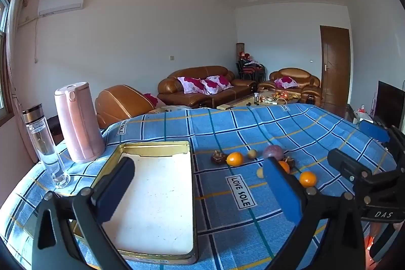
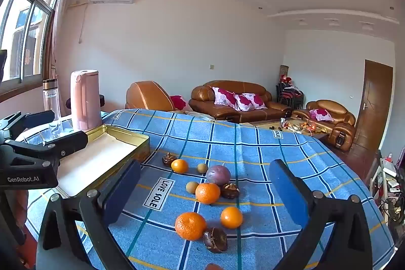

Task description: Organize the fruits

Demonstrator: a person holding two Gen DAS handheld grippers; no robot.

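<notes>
The left gripper [image 1: 200, 184] is hovering over the table with its fingers spread wide and nothing between them; one blue pad [image 1: 117, 187] is hanging over the tin [image 1: 154, 143], the other is standing above the cloth [image 1: 227, 128] near the fruit. The right gripper [image 2: 205, 191] is likewise hanging open and empty — its pads are framing the scattered fruit from above.

The tin is lying at the left of the table, its pale floor bare, with the pink jug [image 1: 78, 122] and the glass bottle [image 1: 46, 146] standing just beyond its far-left corner.

The fruit is all sitting on the blue checked cloth, to the right of the tin and apart from it. In the right wrist view, a far orange [image 2: 179, 165] is lying beside a dark brown nut [image 2: 168, 158], with a small tan fruit [image 2: 202, 168] near them. A purple fruit [image 2: 218, 175] is resting just behind a middle orange [image 2: 207, 193], which is flanked by another tan fruit [image 2: 191, 187] and a second nut [image 2: 229, 190]. Nearest the camera, a big orange [image 2: 190, 225] is touching a third nut [image 2: 215, 239], and a smaller orange [image 2: 231, 217] is lying just beside them.

The "LOVE SOLE" label [image 2: 159, 193] is showing on the cloth between tin and fruit.
</notes>
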